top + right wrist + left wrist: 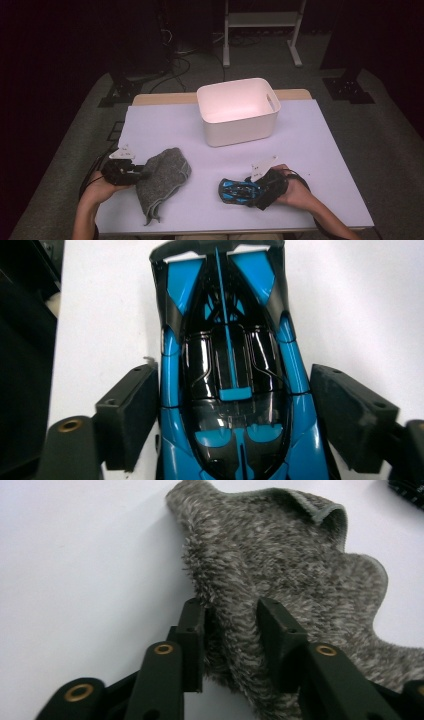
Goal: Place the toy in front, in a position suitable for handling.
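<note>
Two things lay near my hands on the white table, and each gripper had its own. My right gripper sat at the rear of the blue toy car, which stood on its wheels at the table's near right. The car's long axis ran straight out from that gripper, nose pointing away toward my left. In the right gripper view the car lay lengthwise between the jaws; one pad seemed to touch its flank while the other stood a little off, so I judged the jaws spread, not yet pinching.

My left gripper was at the edge of the grey cloth, which lay rumpled at the near left, well apart from the car. In the left gripper view a raised fold of the cloth stood between the jaws. They were only partly spread, and I could not tell whether the pads pressed the pile or just brushed it.

Beyond both things, the white bin stood at the far middle of the table. It lay forward and to the left of the car, forward and to the right of the cloth. The right hand looked slightly nearer to it. As I judged it, closing squarely across the car's width mattered most.
</note>
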The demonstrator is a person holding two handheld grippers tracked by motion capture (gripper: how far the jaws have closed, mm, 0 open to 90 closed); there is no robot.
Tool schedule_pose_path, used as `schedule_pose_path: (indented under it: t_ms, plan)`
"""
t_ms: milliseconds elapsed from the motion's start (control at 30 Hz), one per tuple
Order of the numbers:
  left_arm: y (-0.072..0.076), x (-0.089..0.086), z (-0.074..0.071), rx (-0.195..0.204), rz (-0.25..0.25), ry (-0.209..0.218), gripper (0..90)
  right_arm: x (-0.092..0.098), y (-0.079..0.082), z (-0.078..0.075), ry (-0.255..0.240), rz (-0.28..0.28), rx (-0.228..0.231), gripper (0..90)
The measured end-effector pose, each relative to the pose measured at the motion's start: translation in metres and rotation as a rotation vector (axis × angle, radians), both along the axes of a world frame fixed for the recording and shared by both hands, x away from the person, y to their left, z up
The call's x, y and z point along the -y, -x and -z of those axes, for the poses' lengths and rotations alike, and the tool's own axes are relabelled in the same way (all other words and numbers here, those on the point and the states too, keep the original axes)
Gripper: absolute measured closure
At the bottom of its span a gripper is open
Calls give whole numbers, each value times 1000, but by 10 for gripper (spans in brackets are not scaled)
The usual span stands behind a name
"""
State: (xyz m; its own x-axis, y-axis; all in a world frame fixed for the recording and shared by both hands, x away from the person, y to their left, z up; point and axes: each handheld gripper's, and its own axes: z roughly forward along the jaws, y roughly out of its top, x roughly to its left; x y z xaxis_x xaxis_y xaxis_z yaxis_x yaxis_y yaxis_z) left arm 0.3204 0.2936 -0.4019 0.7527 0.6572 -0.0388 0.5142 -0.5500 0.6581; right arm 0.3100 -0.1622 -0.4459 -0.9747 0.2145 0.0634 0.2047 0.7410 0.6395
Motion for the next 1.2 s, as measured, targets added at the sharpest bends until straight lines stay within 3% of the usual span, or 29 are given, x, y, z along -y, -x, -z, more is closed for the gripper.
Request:
schedule_pose_path:
  t_ms: [267, 467, 533, 567, 667, 733, 933, 1067, 1200]
  plan:
    - [5, 2, -11, 55, -17, 42, 464, 4, -2, -6, -46, 1, -21, 189]
    - [4, 14, -11, 55, 6, 45, 388, 11, -9, -16, -93, 22, -42, 191]
    - [4, 17, -11, 57, 12, 55, 374, 15, -14, -20, -112, 28, -76, 164]
    - [4, 19, -11, 58, 14, 54, 365, 15, -16, -21, -110, 27, -90, 129]
    - [5, 24, -12, 75, 21, 62, 322, 17, -21, -25, -95, 26, -103, 141]
    - [6, 27, -12, 94, 23, 64, 294, 18, -24, -28, -80, 39, -86, 141]
    - [8, 36, -11, 102, 33, 75, 191, 21, -38, -45, -77, 35, -45, 142]
    - [7, 44, -8, 85, 51, 75, 130, 23, -48, -58, -59, 35, -36, 142]
    - [8, 50, -9, 93, 77, 76, 92, 25, -60, -71, -48, 40, -35, 142]
